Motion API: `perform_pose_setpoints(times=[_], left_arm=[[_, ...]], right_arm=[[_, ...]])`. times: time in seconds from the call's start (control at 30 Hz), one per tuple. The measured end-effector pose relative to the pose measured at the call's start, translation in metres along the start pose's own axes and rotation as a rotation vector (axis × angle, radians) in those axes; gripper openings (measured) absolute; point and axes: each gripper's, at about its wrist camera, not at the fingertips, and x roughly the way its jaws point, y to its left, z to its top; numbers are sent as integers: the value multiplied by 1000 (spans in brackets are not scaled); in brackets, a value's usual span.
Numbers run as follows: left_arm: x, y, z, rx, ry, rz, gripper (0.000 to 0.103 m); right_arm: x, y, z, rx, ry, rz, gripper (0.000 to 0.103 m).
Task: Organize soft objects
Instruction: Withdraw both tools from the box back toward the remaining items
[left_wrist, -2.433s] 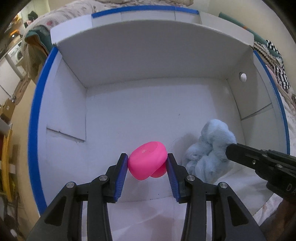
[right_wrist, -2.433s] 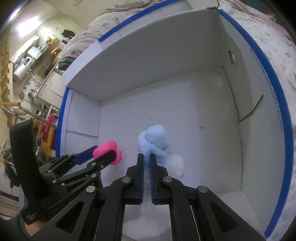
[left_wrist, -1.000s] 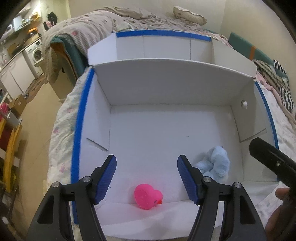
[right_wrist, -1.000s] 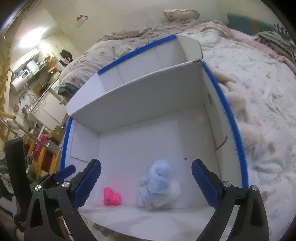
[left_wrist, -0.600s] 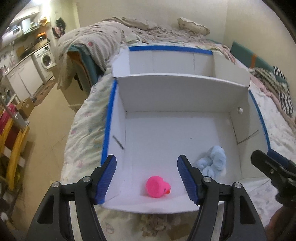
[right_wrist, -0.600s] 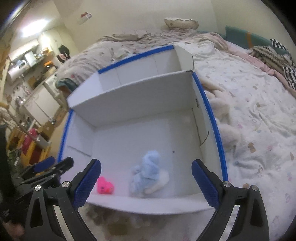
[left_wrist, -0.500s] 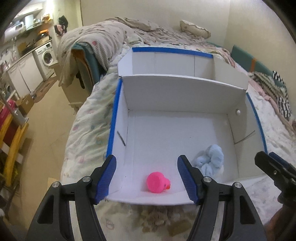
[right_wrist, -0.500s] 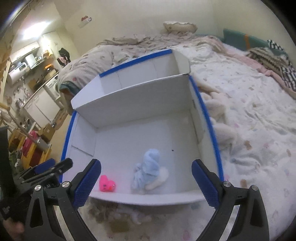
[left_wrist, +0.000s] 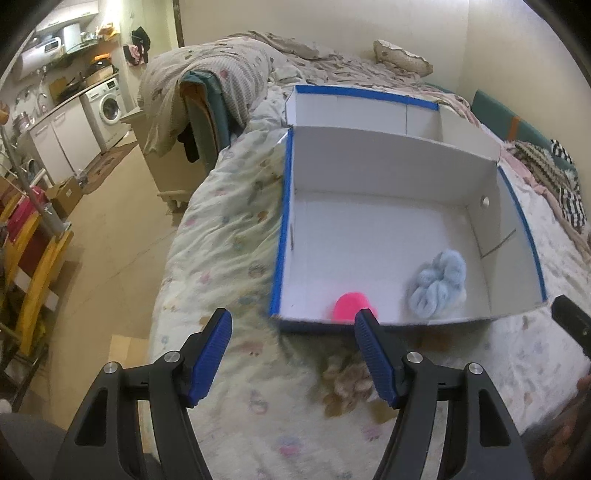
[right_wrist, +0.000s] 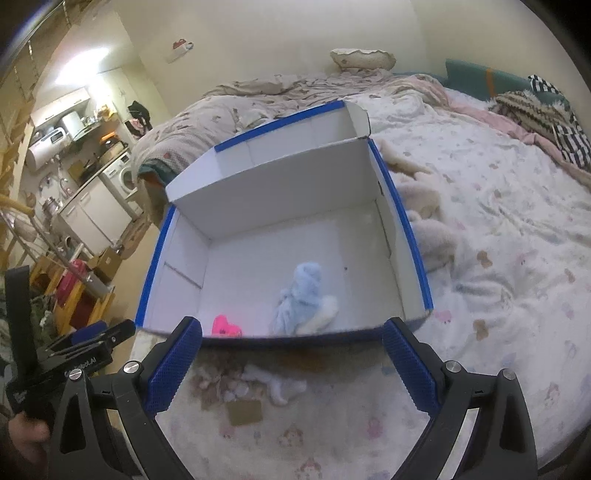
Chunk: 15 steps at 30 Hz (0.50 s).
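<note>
A white cardboard box with blue-taped rims (left_wrist: 279, 236) (right_wrist: 413, 236) stands open on the bed. Inside, near its front wall, lie a pink toy duck (left_wrist: 349, 305) (right_wrist: 224, 325) and a light blue plush (left_wrist: 439, 284) (right_wrist: 304, 295). A small brown and white plush (right_wrist: 236, 384) (left_wrist: 345, 382) lies on the bedspread in front of the box. My left gripper (left_wrist: 293, 356) is open and empty, above the bedspread in front of the box's left corner. My right gripper (right_wrist: 291, 367) is open wide and empty, above the small plush.
Cream plush toys (right_wrist: 424, 206) lie on the bed against the box's right wall. The bed edge drops to the floor on the left (left_wrist: 110, 240), with a yellow chair (left_wrist: 33, 280) and kitchen units beyond. Folded blankets (right_wrist: 535, 107) lie at the far right.
Both grippers opened, releasing the duck and the blue plush in the box, then pulled back out of it. The left gripper has also shifted left, over the bedspread.
</note>
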Motion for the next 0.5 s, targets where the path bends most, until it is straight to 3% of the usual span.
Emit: perform_pose_setpoints(times=[0.37,0.5], left_arm=[[0,37,-28,-57,9,45,66],[11,44,-32,-83,43,98,66]], right_arm=[[-1,-8,-19,-25,65,4,103],[5,0,-21,-57,55,-97,103]])
